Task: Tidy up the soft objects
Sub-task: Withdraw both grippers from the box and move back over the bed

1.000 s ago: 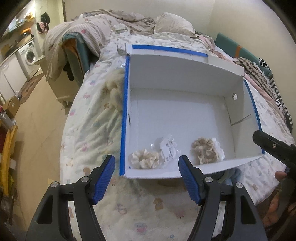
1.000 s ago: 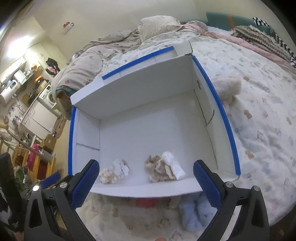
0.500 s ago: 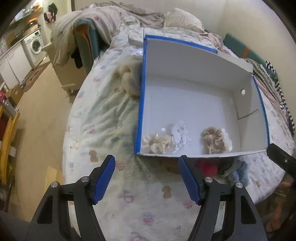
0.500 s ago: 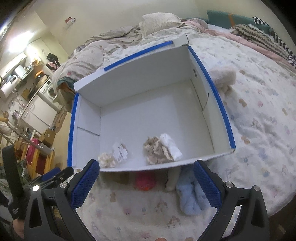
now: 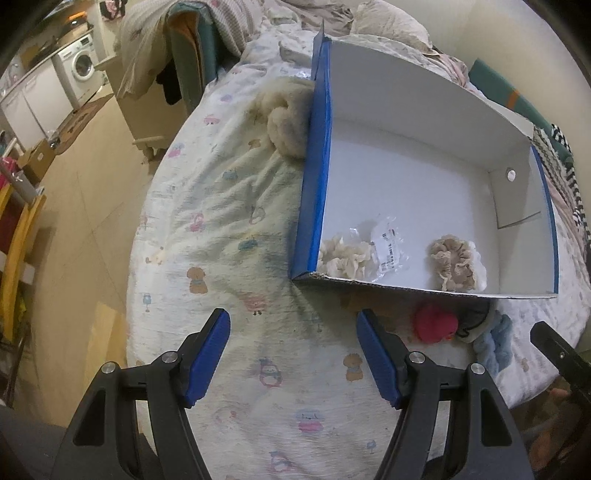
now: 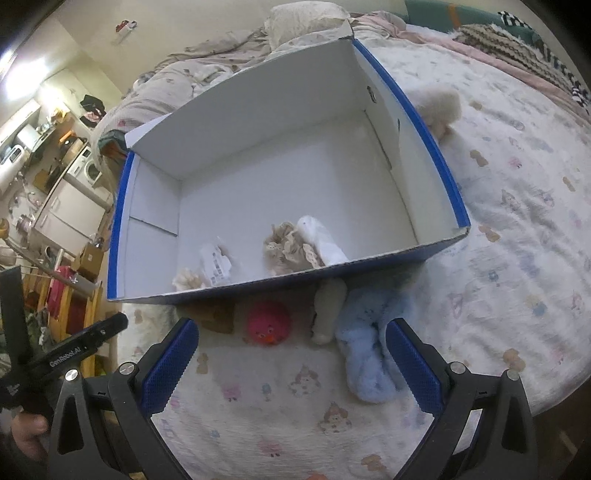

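1. Blue-edged cardboard box (image 6: 258,177) on the bedspread (image 6: 517,221) holds two cream scrunchies (image 5: 456,264).
2. Red plush (image 6: 269,326) and blue plush (image 6: 369,354) lie just outside it.
3. Left gripper (image 5: 291,354) and right gripper (image 6: 291,365): jaws apart, empty.

floor: tan (image 5: 85,177) | washing machine (image 5: 79,68) far left | wall: cream (image 6: 207,22)
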